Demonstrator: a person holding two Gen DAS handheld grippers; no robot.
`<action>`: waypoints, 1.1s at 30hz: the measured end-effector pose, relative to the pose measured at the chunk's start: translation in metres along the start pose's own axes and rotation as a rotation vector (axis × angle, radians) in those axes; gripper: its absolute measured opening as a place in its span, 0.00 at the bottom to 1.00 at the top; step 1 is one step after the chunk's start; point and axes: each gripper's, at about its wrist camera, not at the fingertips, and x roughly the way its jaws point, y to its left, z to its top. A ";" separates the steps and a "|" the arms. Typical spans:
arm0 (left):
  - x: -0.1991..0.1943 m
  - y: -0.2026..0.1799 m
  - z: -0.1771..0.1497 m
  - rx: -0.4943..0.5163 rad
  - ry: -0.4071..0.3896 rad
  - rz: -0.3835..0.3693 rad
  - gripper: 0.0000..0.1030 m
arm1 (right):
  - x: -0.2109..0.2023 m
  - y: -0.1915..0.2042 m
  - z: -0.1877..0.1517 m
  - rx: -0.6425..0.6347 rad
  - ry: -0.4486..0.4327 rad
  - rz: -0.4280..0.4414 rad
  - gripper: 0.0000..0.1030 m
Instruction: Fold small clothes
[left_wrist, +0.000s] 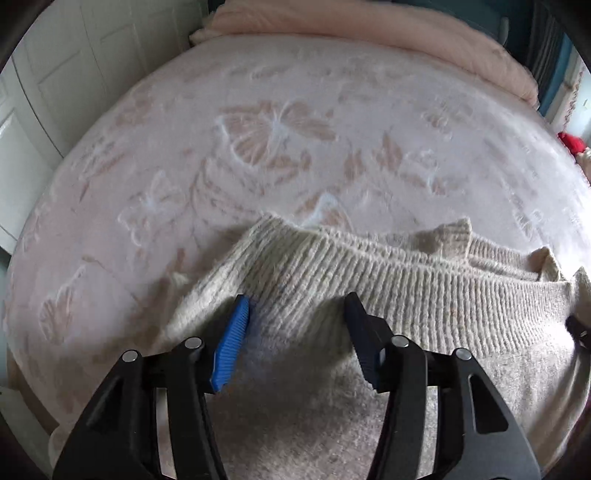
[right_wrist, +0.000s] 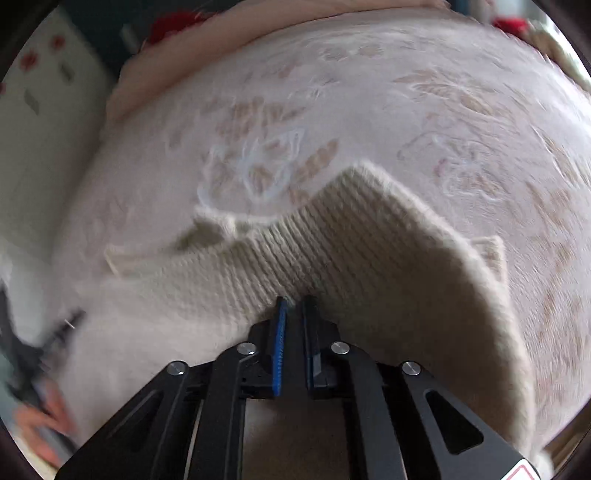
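— Cream ribbed knit, that sweater (left_wrist: 388, 280): where does it lie against your two tools?

— It is spread on the pale pink butterfly blanket (left_wrist: 258, 147), and its ribbed hem runs straight across in front of your left gripper (left_wrist: 297, 317). Your left jaws stand partly apart, one blue pad (left_wrist: 231, 343) on each side of a hump of the knit; the pads do not press it.

— And your right side?

— Your right gripper (right_wrist: 295, 306) has its jaws drawn almost together on the ribbed hem (right_wrist: 332, 236). The cloth is pinched at the tips and rises from them into a peak, then drapes down to the right.

— Can you see one tool from the other?

— Yes. In the right wrist view your left hand (right_wrist: 40, 417) shows at the lower left edge, blurred, just beside the sweater's body.
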 end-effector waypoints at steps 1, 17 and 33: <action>-0.006 0.003 0.001 -0.007 -0.004 -0.011 0.50 | -0.014 0.005 0.000 -0.010 -0.036 0.017 0.08; -0.099 0.130 -0.136 -0.551 0.061 -0.213 0.71 | -0.050 0.117 -0.053 -0.236 0.006 0.196 0.12; -0.056 0.103 -0.140 -0.638 0.069 -0.240 0.58 | 0.042 0.142 -0.074 -0.251 0.156 0.095 0.06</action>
